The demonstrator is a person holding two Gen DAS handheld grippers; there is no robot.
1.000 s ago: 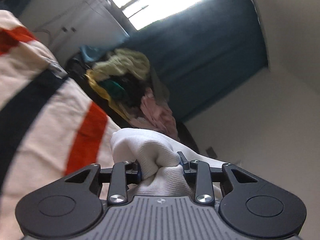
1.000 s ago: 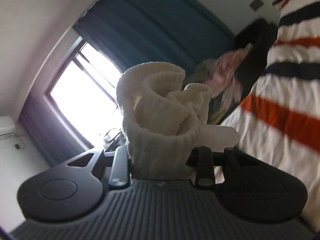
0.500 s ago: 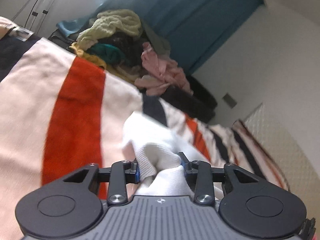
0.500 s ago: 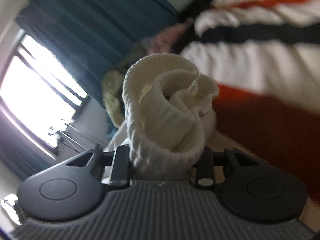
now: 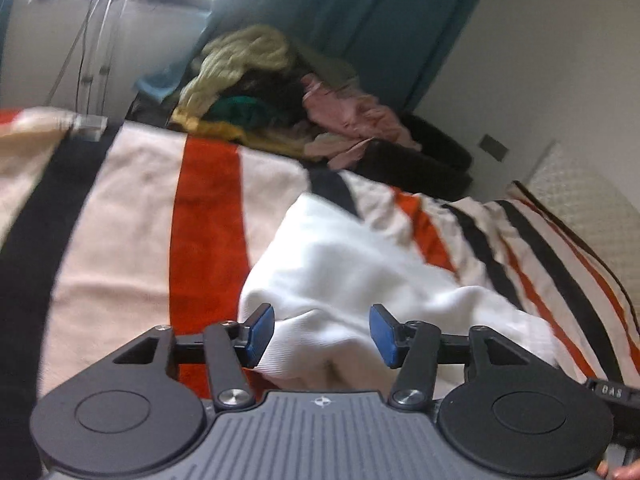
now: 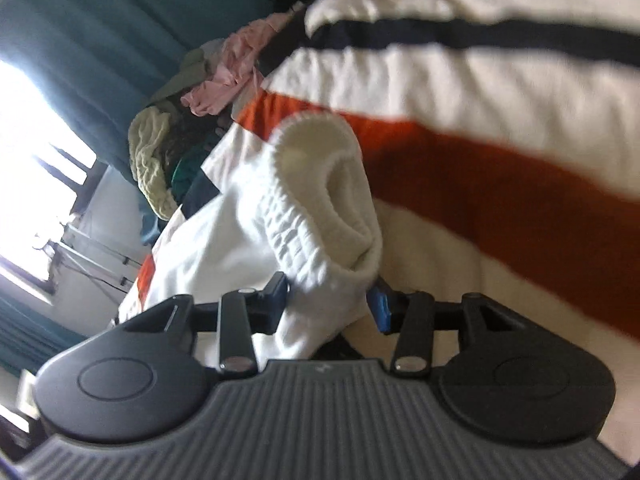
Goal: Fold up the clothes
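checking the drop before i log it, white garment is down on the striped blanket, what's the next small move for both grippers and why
Probably draw both grippers back off the white garment. It lies on the striped blanket, and the jaws of the left gripper have just been opening, pads clear of the cloth between them. The right gripper has been opening too, with the ribbed edge between its pads. Pulling away leaves the fold undisturbed.

Garment [image 5: 360, 272]: white, ribbed knit at cuff.
Blanket [image 5: 132, 220]: cream, broad orange-red and navy stripes.
Curtain [image 5: 360, 12]: teal.
Pile [image 5: 280, 96]: pale yellow-green knit, pink, dark green, mustard, black pieces.
Wall [image 5: 540, 60]: off-white.
Left claw [image 5: 322, 336]: black, blue pads [image 5: 260, 332].
Right claw [image 6: 332, 300]: black, blue pads [image 6: 380, 304].
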